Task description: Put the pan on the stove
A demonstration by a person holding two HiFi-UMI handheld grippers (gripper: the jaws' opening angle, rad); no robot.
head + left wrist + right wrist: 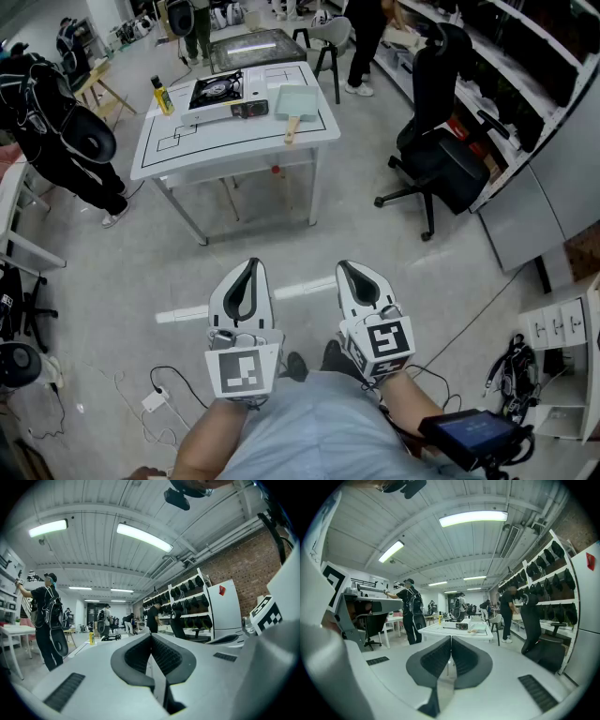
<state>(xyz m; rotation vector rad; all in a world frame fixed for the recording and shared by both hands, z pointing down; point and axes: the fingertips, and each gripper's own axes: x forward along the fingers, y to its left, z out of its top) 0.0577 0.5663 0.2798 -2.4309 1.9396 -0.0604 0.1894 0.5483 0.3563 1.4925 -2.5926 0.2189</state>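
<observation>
Two grippers hung close before the person, well short of the white table [234,141]. The left gripper [250,266] and the right gripper [348,270] each had jaws clenched together, nothing between them. The pan [295,101] lay on the table's right part, apart from the stove [216,90], which stood just beside a yellow bottle [163,97].
</observation>
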